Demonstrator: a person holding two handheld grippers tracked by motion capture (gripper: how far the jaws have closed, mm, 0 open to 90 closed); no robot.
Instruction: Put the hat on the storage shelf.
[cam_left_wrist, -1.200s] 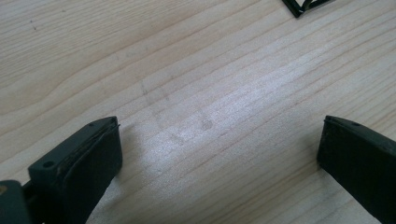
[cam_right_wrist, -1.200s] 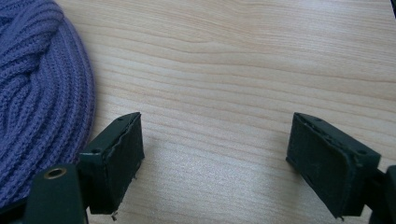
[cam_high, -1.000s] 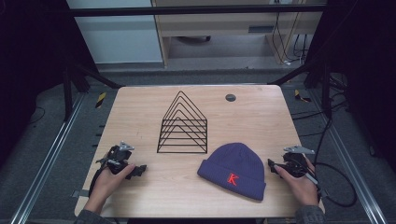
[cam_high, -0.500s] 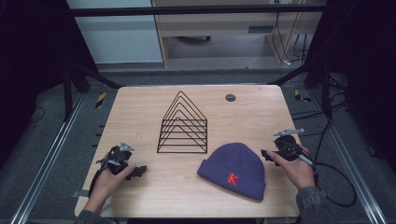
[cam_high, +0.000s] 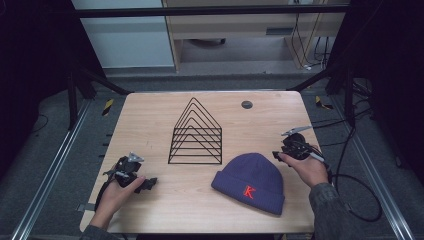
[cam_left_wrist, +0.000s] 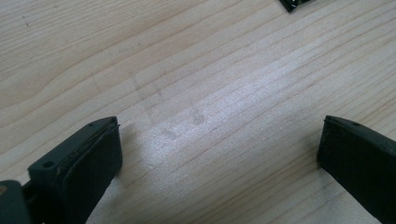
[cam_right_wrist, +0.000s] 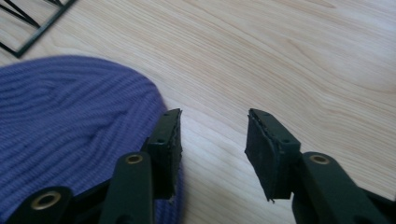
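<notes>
Pale wood, a light-grained tabletop (cam_high: 150, 120), carries a black wire rack of nested pointed frames (cam_high: 196, 132) near its middle and a purple ribbed knit beanie with a red letter K (cam_high: 250, 181) toward the near right corner. In the high view, the right gripper (cam_high: 278, 155) is now seen just beside the beanie's right edge, having been brought inward from the tabletop's right edge over the last second; whether touching is not resolved here. The left gripper (cam_high: 147, 184) is kept low near the near left corner, unmoved.

In the left gripper view, the jaws are held wide apart over bare wood, nothing between them.

In the right gripper view, the right gripper (cam_right_wrist: 212, 140) is shown parted, one jaw lying against the beanie (cam_right_wrist: 70, 126) rim, bare wood in the gap. A grasp of the beanie's edge is judged to be in preparation, not yet made.
</notes>
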